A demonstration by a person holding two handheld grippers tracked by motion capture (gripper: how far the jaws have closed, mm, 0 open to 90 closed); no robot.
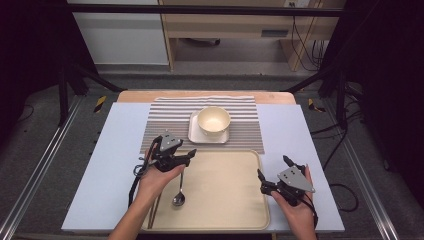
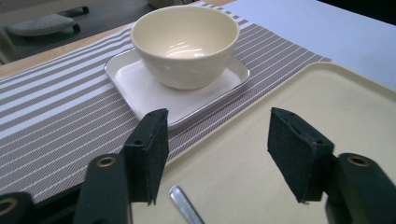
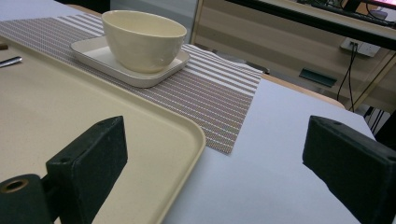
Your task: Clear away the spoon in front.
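A cream bowl (image 1: 213, 120) stands on a square white plate (image 1: 196, 134) on a striped placemat (image 1: 165, 117). In front of it lies a beige tray (image 1: 225, 200) with a metal spoon (image 1: 178, 199) near its left side. My left gripper (image 1: 191, 156) hovers over the tray's far left corner, above the spoon's handle. In the left gripper view it (image 2: 224, 149) is open, nothing is between its pads, and the handle tip (image 2: 184, 207) lies on the tray below. My right gripper (image 3: 215, 158) is open and empty, straddling the tray's right rim (image 3: 187, 140).
Chopsticks (image 1: 155, 212) lie along the tray's left edge beside my left forearm. A pale blue mat (image 1: 115, 165) covers the table under everything. Bowl (image 2: 184, 44) and plate (image 2: 135, 88) stand just beyond the left jaws. Dark frame posts flank the table.
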